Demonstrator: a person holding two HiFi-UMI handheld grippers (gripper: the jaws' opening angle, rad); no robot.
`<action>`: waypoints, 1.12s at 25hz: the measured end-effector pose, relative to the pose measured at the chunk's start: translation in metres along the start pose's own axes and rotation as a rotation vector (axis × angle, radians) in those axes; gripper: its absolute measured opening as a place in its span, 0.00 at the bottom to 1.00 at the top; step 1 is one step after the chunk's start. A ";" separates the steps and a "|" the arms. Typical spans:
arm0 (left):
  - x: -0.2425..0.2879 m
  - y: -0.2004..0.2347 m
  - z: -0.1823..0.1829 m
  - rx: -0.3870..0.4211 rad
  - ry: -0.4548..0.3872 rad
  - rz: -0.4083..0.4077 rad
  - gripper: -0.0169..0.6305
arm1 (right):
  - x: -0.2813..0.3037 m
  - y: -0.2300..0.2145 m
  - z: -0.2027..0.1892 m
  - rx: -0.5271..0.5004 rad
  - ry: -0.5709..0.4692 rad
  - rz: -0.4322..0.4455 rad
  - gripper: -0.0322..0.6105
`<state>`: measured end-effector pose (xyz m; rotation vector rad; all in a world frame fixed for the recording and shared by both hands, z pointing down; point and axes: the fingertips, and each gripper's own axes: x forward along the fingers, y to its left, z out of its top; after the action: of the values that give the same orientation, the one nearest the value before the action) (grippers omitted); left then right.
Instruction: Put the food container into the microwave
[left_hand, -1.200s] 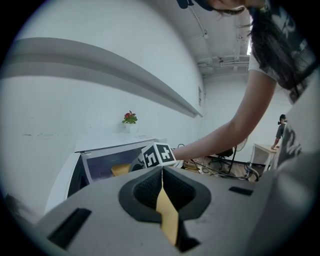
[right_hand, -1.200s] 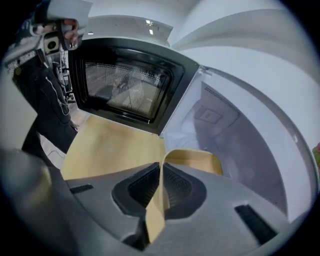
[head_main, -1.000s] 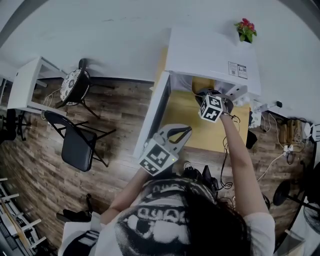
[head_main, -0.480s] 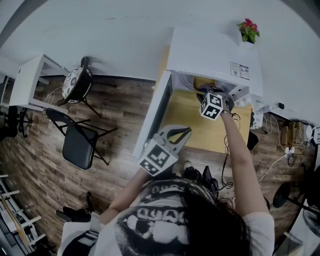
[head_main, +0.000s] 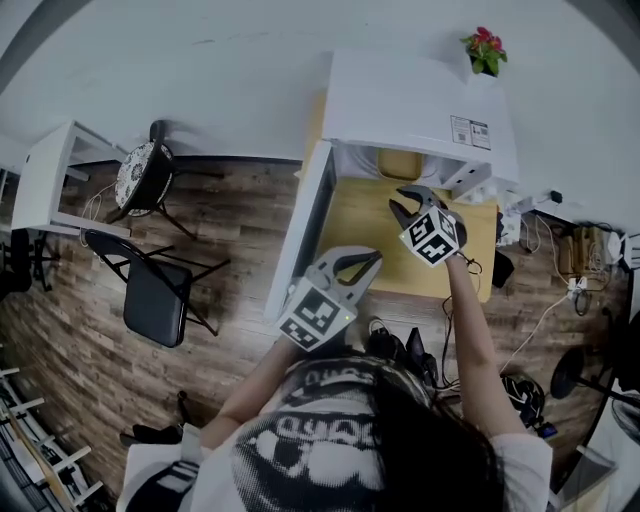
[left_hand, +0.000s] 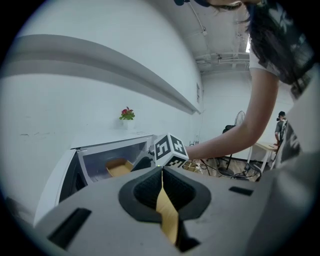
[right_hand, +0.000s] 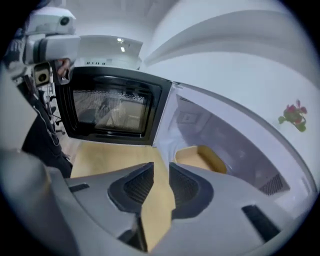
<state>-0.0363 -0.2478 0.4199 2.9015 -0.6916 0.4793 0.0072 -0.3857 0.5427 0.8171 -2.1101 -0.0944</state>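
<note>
A tan food container (head_main: 398, 163) sits inside the white microwave (head_main: 420, 105), toward the back of the cavity; it also shows in the right gripper view (right_hand: 200, 157) and the left gripper view (left_hand: 119, 167). The microwave door (head_main: 300, 225) hangs open to the left. My right gripper (head_main: 408, 200) hovers over the wooden table (head_main: 390, 250) just in front of the opening, open a little and empty (right_hand: 161, 167). My left gripper (head_main: 372, 260) is lower and nearer to me, beside the door's edge, shut with nothing in it (left_hand: 161, 170).
A small flower pot (head_main: 484, 50) stands on top of the microwave. Left of the table on the wood floor are a black folding chair (head_main: 155, 290), a round patterned chair (head_main: 145, 170) and a white desk (head_main: 50, 170). Cables (head_main: 570, 280) lie at the right.
My right gripper has drawn back out of the microwave mouth toward me, and the container now shows alone inside. The left gripper has stayed where it was.
</note>
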 end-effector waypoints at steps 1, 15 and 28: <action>0.001 -0.001 0.000 0.004 0.002 -0.010 0.04 | -0.007 0.004 -0.001 0.038 -0.010 -0.010 0.20; 0.016 -0.021 -0.011 0.025 0.011 -0.204 0.04 | -0.087 0.078 -0.040 0.579 -0.077 -0.187 0.19; 0.026 -0.049 -0.036 0.008 0.061 -0.292 0.04 | -0.126 0.116 -0.060 0.758 -0.083 -0.249 0.15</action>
<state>-0.0016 -0.2080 0.4602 2.9111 -0.2508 0.5306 0.0454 -0.2082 0.5331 1.5345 -2.1116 0.5821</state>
